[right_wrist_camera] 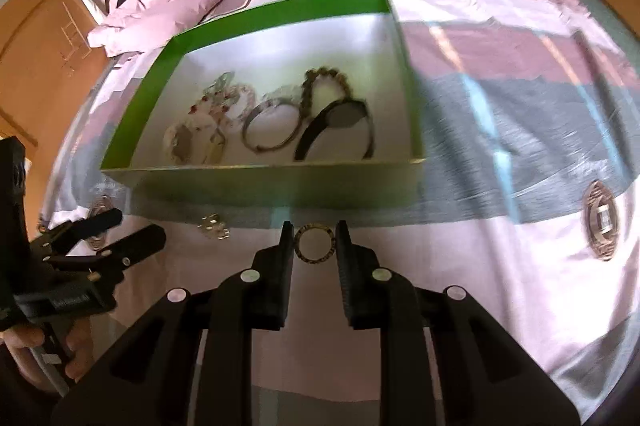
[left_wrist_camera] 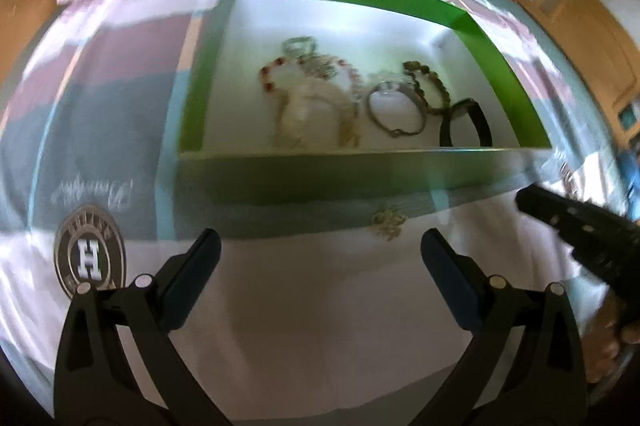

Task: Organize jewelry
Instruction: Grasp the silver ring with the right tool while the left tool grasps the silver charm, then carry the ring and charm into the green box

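Over on the bedspread (right_wrist_camera: 500,38), at about 12 o'clock from both grippers, sits the green box (right_wrist_camera: 256,182) with a pile of bracelets (right_wrist_camera: 272,122) and a black watch (right_wrist_camera: 340,122) inside. Right gripper (right_wrist_camera: 313,240) clamped on a small round ring (right_wrist_camera: 314,241), pads pressing either side of it, just short of the box's near wall. Left gripper (left_wrist_camera: 320,250) spread wide with nothing in it, small gold trinket (left_wrist_camera: 387,222) lying at roughly 1 o'clock past its fingertips, close to the box but outside it.
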`<state>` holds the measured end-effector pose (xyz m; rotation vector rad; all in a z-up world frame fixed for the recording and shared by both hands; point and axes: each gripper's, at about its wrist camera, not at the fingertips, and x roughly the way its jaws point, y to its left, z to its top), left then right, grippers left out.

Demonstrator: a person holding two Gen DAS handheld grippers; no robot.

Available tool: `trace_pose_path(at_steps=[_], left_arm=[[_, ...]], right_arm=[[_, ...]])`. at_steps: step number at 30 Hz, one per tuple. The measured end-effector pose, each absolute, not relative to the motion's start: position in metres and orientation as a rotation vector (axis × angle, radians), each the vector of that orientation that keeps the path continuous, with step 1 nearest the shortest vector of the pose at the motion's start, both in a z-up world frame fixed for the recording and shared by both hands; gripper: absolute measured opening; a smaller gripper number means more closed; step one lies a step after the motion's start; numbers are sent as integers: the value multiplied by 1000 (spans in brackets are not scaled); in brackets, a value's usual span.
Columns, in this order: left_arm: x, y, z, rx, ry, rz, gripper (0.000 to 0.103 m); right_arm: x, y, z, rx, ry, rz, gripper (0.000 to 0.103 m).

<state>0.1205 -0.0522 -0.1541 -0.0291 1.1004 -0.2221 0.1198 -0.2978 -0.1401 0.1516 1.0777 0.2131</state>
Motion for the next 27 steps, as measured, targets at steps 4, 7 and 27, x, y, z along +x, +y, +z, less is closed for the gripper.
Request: trace_pose_path(at_steps=[4, 7, 27], left_arm=[[121, -75, -160, 50, 1087, -248, 101], [122, -89, -164, 57, 1067, -308, 101], [116, -76, -158, -14, 1054, -379, 13]], right_arm=[[116, -297, -139, 143, 1066, 220, 21], [117, -294, -142, 110, 1073, 214, 21], [118, -290, -148, 74, 1090, 185, 21]])
